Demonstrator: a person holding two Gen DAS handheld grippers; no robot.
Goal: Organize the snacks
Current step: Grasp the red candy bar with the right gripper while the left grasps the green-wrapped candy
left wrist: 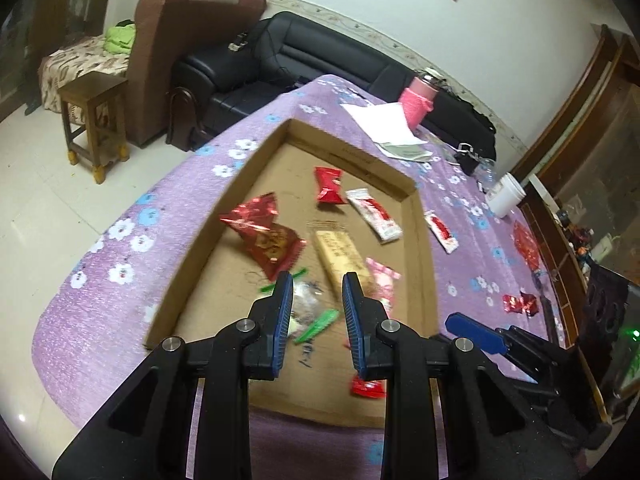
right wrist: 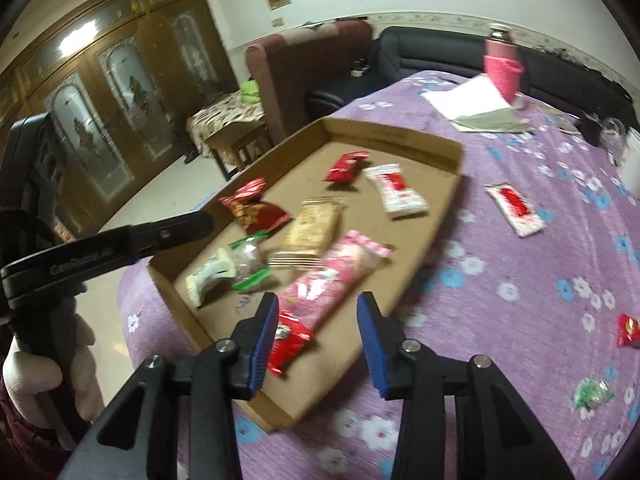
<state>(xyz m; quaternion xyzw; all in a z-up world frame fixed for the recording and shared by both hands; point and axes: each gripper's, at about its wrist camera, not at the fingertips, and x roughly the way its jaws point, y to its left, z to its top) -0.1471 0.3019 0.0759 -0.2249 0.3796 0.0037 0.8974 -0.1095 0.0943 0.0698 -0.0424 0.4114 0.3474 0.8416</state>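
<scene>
Both grippers hover over the cardboard tray point(right wrist: 400, 136): left gripper point(left wrist: 316, 304) nearly closed and empty, right gripper point(right wrist: 318, 320) spread above a small red packet point(right wrist: 290, 340).

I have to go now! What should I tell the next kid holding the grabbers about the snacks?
Left gripper: fingers narrowly apart, empty, over the tray.
Right gripper: open, empty, above a small red packet lying in the tray.
Done: several snacks are in the tray.
Left on the purple cloth: white-and-red packet, red packet, green packet, and another red one.
</scene>
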